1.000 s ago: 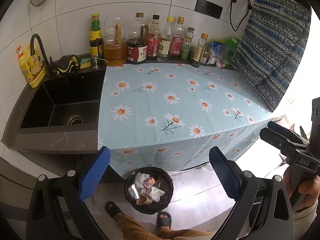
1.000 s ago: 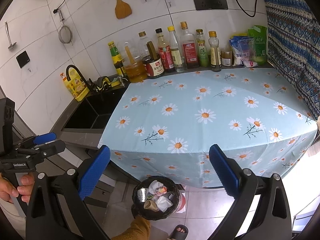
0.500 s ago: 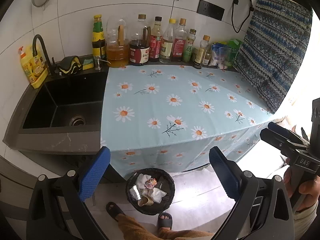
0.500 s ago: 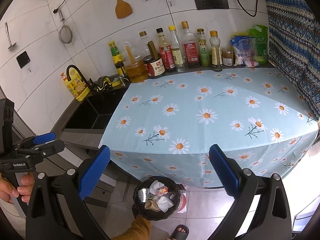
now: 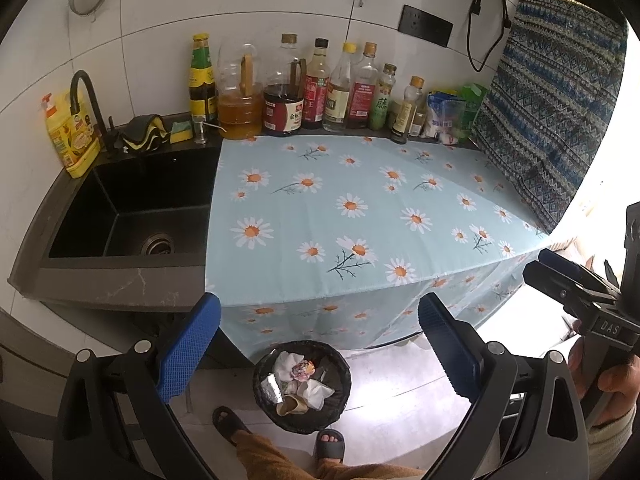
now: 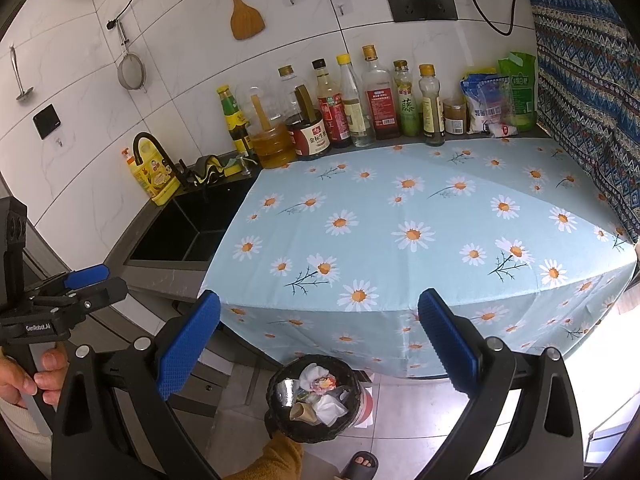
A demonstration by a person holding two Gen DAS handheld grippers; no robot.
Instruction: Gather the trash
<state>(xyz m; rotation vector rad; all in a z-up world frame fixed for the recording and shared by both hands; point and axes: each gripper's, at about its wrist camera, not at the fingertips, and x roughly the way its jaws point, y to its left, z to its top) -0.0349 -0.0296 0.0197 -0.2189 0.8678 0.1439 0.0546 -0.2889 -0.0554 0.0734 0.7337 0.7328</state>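
A black trash bin (image 5: 302, 387) stands on the floor below the counter edge, holding crumpled tissues, foil and wrappers; it also shows in the right wrist view (image 6: 314, 398). My left gripper (image 5: 320, 346) is open and empty, held above the bin. My right gripper (image 6: 320, 344) is open and empty too, also above the bin. The right gripper shows at the right edge of the left wrist view (image 5: 576, 280), and the left gripper at the left edge of the right wrist view (image 6: 76, 288). The daisy tablecloth (image 5: 352, 216) carries no trash.
A black sink (image 5: 132, 208) with tap lies left of the cloth. Bottles (image 5: 320, 88) and packets (image 5: 448, 116) line the back wall. A patterned cloth (image 5: 552, 120) hangs at the right. My sandalled feet (image 5: 330, 442) stand by the bin.
Both grippers have drifted slightly; the view of the counter and bin shifted a little. Both stay open and empty.
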